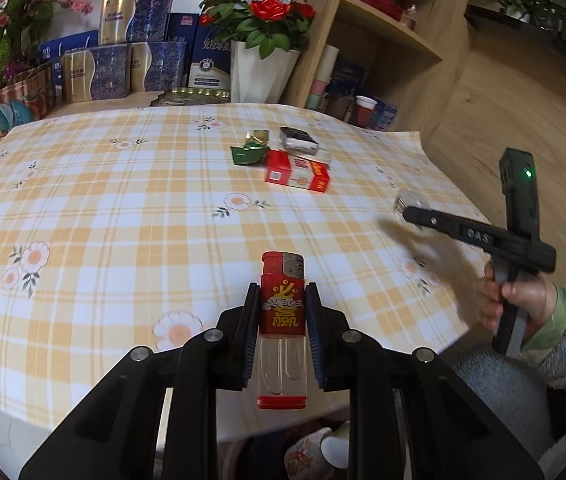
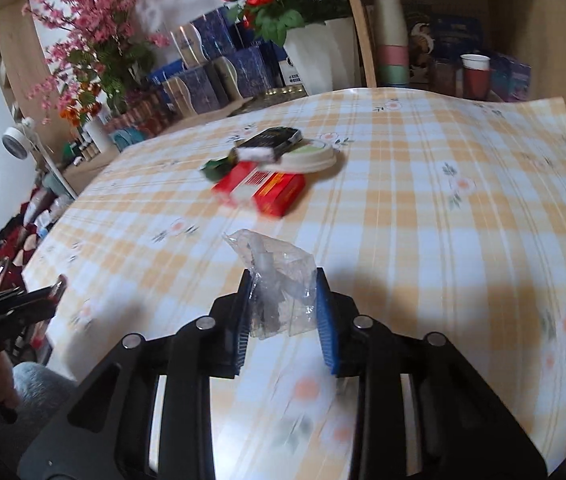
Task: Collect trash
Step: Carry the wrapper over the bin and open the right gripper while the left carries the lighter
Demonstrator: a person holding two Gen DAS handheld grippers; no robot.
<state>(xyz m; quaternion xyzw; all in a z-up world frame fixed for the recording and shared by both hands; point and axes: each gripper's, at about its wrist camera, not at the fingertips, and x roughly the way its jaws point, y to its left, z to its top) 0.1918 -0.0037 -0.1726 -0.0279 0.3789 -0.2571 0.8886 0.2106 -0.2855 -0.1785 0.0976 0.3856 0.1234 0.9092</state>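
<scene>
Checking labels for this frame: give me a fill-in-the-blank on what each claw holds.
1. The left claw is shut on a red ____.
2. The right claw grips a crumpled clear plastic ____.
3. The red box lies on the ____ tablecloth.

Missing: lighter; wrapper; checked

Two cigarette packs [image 1: 298,171] (one lighter [image 1: 283,312])

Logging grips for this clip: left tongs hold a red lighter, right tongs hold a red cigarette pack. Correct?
Not quite. The left tongs do hold the red lighter, but the right tongs hold a clear plastic wrapper; the red pack lies on the table, as the right wrist view shows.
</scene>
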